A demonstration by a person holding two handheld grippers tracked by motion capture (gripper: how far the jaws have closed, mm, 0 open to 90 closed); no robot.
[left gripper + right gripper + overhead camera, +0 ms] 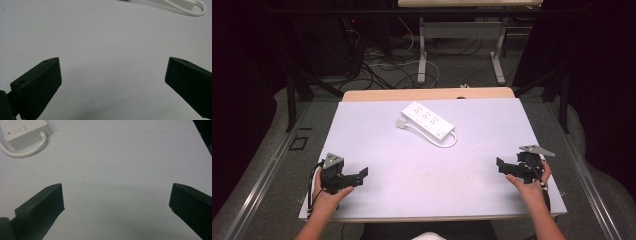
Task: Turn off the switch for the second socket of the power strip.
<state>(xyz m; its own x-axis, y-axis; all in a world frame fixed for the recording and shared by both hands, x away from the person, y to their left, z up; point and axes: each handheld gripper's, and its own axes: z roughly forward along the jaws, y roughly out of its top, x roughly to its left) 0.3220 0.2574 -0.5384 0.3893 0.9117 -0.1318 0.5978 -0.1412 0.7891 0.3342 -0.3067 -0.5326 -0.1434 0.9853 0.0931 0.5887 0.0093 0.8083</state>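
The left gripper (354, 176) is held low over the near left part of the white table (377, 135), with its jaws spread wide and nothing between them; in the left gripper view only bare table surface is seen in the gap. The right gripper (503, 165) is held over the near right part, its jaws likewise wide apart and empty, as is seen in the right gripper view. Each tool is grasped by a hand whose forearm comes in from the near edge.

Ahead of both grippers, and roughly midway between them, a white power strip (428, 122) is laid flat and at a slant on the table, well apart from either tool. A white plug (401, 123) rests just beside the strip's far-left end, and its white cord (451, 142) is looped round the nearer right end.

No contact has been made, so the work is judged to be at its start, before the approach. A forward and inward reach would be called for next, with the jaws kept open until the strip or its plug is bracketed; the slant of the strip would need to be matched by a turn of the wrist.
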